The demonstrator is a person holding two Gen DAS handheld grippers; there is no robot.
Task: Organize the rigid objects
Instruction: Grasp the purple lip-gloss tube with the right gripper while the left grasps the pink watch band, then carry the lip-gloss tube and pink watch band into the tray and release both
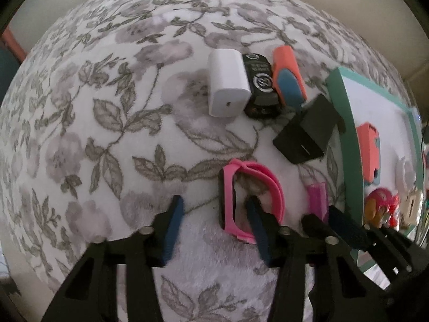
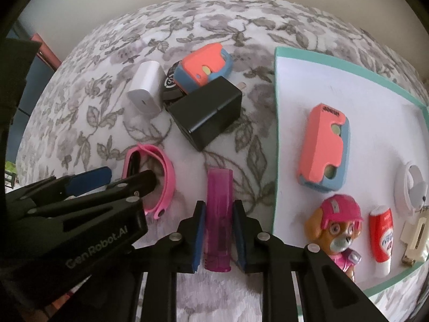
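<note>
A pink wristband [image 1: 249,196] lies on the floral blanket; it also shows in the right wrist view [image 2: 158,179]. My left gripper [image 1: 214,222] is open, its right finger inside the band's loop, its left finger outside. A magenta translucent tube [image 2: 218,214] lies between the fingers of my right gripper [image 2: 218,230], which is open with small gaps on both sides. Beyond lie a white charger [image 1: 228,83], a black round-logo item [image 1: 261,86], a coral-and-blue case [image 1: 288,77] and a black charger [image 1: 308,134]. A teal-rimmed white tray [image 2: 276,134] sits at the right.
On the tray lie another coral-and-blue case [image 2: 325,150], a pink-helmeted dog figure [image 2: 337,228], a small red-and-white tube [image 2: 380,238], a white ring holder [image 2: 413,185] and a cream plug [image 2: 414,238]. The blanket [image 1: 107,134] spreads to the left.
</note>
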